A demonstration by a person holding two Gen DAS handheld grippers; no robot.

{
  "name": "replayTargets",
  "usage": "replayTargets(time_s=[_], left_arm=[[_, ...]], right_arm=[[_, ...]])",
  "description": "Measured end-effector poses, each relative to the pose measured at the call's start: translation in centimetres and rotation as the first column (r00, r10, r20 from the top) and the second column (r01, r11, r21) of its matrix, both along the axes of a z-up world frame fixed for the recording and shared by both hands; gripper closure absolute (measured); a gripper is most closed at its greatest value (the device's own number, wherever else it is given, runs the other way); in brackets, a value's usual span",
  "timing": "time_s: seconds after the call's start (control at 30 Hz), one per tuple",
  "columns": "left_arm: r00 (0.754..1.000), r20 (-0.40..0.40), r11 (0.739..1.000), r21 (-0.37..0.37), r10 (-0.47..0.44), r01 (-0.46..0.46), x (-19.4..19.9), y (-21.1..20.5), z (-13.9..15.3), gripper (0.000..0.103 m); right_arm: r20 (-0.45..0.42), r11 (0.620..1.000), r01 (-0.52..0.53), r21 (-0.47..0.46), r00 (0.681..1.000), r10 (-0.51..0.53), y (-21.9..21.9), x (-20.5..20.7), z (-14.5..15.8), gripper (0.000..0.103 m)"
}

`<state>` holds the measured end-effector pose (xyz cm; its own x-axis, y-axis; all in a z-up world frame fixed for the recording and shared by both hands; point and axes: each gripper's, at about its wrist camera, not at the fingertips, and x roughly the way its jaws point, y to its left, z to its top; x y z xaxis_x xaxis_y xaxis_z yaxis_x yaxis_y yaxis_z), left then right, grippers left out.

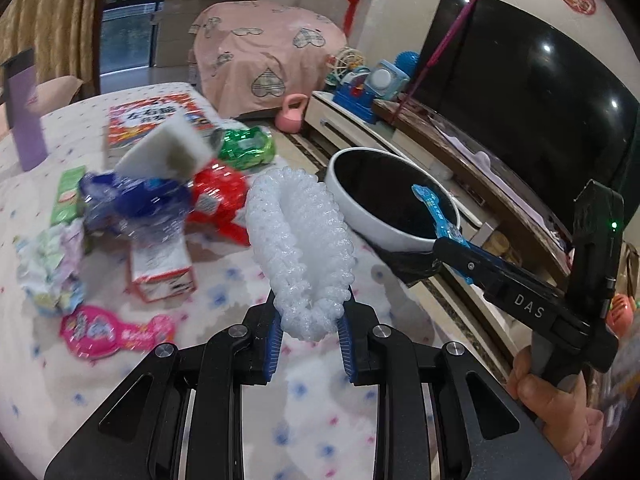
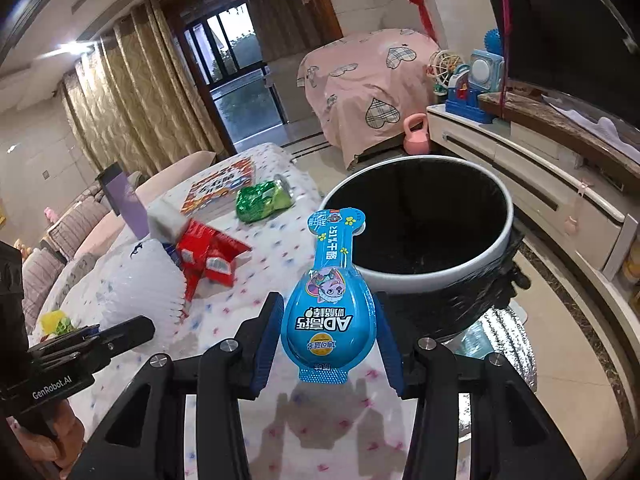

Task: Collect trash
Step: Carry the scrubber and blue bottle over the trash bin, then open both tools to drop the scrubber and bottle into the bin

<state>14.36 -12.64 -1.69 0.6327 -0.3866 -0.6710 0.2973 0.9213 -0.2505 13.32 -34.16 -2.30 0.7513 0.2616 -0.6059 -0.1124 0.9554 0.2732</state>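
Note:
My left gripper (image 1: 308, 334) is shut on a white foam net sleeve (image 1: 300, 248) and holds it above the table; the sleeve also shows in the right wrist view (image 2: 140, 280). My right gripper (image 2: 328, 344) is shut on a blue spoon-shaped snack wrapper (image 2: 330, 312), whose tip reaches over the rim of the white bin (image 2: 500, 240) with a black liner. In the left wrist view the right gripper (image 1: 444, 240) holds the blue wrapper (image 1: 434, 210) over the bin (image 1: 360, 216). More trash lies on the table: a red wrapper (image 1: 216, 200), a green wrapper (image 1: 246, 148), a pink wrapper (image 1: 112, 330), a blue bag (image 1: 132, 200).
The table has a white flowered cloth (image 1: 224, 300). On it are a red-and-white carton (image 1: 160, 276), a white sponge block (image 1: 160, 152), a colourful book (image 1: 156, 120), a purple bottle (image 1: 24, 120) and crumpled paper (image 1: 52, 264). A TV stand (image 2: 540, 184) and TV (image 1: 520, 80) stand right.

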Motion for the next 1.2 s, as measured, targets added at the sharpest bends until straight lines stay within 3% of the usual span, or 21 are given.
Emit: replayTargets(time_s=[0.77, 1.2], left_arm=[[0.991, -0.002, 0.99, 0.028, -0.136, 0.136, 7.5, -8.6, 1.3, 0.08], [0.98, -0.065, 0.982, 0.004, -0.187, 0.188, 11.8, -11.5, 0.1, 0.079]], right_arm=[[0.003, 0.998, 0.066, -0.017, 0.998, -0.066, -6.1, 5.4, 0.9, 0.057], [-0.032, 0.997, 0.072, -0.031, 0.997, -0.073, -7.7, 8.4, 0.1, 0.057]])
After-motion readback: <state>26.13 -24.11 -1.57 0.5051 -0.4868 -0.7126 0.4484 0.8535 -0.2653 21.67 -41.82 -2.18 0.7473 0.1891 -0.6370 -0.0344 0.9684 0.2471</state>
